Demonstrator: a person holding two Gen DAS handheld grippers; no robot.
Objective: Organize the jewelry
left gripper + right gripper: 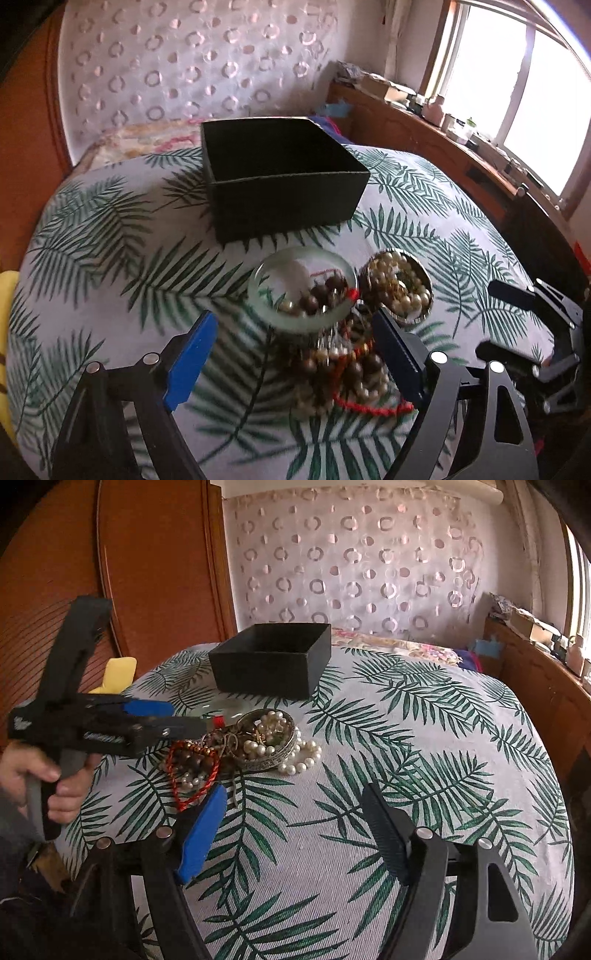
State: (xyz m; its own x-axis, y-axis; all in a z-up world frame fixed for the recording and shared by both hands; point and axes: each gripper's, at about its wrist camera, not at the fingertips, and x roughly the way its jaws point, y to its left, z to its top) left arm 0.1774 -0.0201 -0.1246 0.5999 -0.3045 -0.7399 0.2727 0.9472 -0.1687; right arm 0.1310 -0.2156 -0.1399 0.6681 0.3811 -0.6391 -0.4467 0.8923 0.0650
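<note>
A pile of jewelry lies on the leaf-print cloth: a pale green bangle, a silver cuff filled with white pearls, brown wooden beads and a red cord. An open black box stands behind it, also in the right wrist view. My left gripper is open, its fingers on either side of the bead pile, just above it. My right gripper is open and empty, to the right of the pile and nearer the camera.
The table is round with its edge falling away on all sides. A yellow object sits beyond the left edge. A wooden sideboard with small items runs under the window at right. The person's hand holds the left gripper's handle.
</note>
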